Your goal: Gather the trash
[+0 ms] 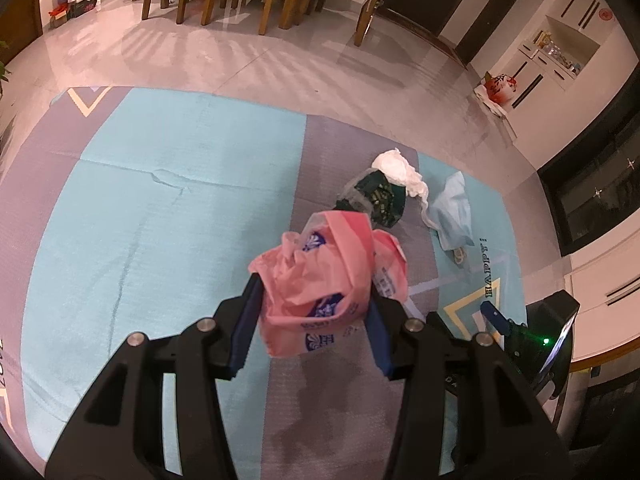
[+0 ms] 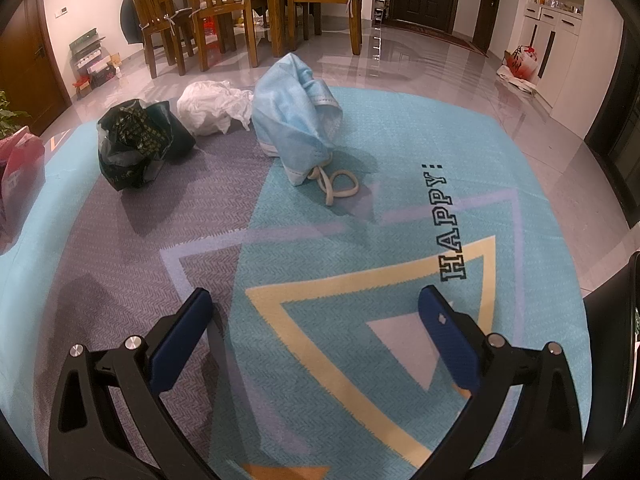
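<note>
My left gripper [image 1: 314,300] is shut on a crumpled pink plastic wrapper [image 1: 328,280] and holds it above the mat. Beyond it on the mat lie a dark green wrapper [image 1: 380,196], a white crumpled tissue [image 1: 398,170] and a blue face mask [image 1: 452,208]. My right gripper [image 2: 316,316] is open and empty, low over the mat. Ahead of it lie the blue face mask [image 2: 292,120] with its ear loops, the white tissue [image 2: 210,108] and the dark green wrapper [image 2: 138,140]. The pink wrapper [image 2: 18,176] shows at the left edge.
A teal and grey mat [image 2: 360,280] with the word HAPPY covers the tiled floor. Wooden dining chairs [image 2: 224,12] stand at the back. A white cabinet [image 2: 556,36] and a red-and-white bag [image 2: 520,62] are at the right. The right gripper's body [image 1: 532,332] shows in the left wrist view.
</note>
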`<state>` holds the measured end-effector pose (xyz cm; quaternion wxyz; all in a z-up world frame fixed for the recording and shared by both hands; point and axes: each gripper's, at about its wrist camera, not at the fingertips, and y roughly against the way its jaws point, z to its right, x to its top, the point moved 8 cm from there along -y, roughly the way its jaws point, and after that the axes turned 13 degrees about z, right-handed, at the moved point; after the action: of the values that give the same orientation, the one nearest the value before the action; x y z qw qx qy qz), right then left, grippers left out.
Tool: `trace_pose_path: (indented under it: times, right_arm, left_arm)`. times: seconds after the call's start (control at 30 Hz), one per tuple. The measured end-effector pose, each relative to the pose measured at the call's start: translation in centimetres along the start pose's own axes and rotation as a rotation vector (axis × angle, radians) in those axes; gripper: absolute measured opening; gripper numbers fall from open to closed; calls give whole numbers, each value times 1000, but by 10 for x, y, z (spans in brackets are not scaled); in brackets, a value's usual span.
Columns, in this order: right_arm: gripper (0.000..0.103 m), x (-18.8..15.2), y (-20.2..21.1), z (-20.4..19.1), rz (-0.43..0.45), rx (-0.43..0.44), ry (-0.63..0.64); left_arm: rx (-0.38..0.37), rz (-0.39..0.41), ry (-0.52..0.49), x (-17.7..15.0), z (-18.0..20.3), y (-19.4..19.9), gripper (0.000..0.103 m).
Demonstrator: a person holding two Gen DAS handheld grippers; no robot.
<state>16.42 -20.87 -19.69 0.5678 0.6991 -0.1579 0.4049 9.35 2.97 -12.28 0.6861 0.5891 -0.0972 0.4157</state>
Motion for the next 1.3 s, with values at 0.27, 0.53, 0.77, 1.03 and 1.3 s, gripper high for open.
trace_pose_path:
  times: [0.27, 0.53, 0.77, 1.03, 1.3]
  right_arm:
    - [101, 0, 0, 0, 0, 0, 0]
    - [101, 0, 0, 0, 0, 0, 0]
    - [101, 0, 0, 0, 0, 0, 0]
    - [101, 0, 0, 0, 0, 0, 0]
    - [101, 0, 0, 0, -1, -4, 2]
  left_arm:
    - [4, -3, 1, 1, -3, 0, 48]
    - [5, 1, -3, 3, -3, 0, 48]
    - [-5, 24, -5, 9, 3, 4, 48]
    - [-43, 46, 21, 16, 16, 12, 48]
    - [-57, 78, 58, 26, 20, 20, 48]
